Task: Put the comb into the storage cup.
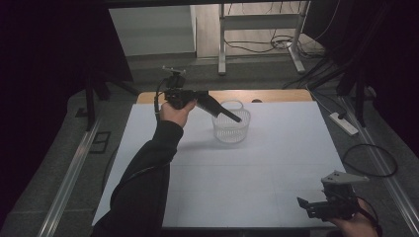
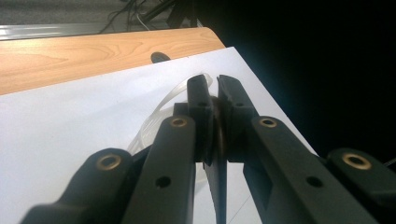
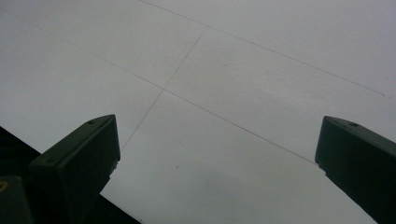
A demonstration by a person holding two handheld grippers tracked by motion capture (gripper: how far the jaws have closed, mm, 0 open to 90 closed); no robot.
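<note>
Overhead, hand-held gripper (image 1: 236, 118) nearly closed

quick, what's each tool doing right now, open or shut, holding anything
Left tool: shut over the clear basket, nothing visibly held.
Right tool: open, empty, above the white table.

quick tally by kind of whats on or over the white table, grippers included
Clear plastic basket: 1
Handheld grippers: 2, the left gripper over the basket and the right gripper at the near right corner
White table sheet: 1
Total: 4
</note>
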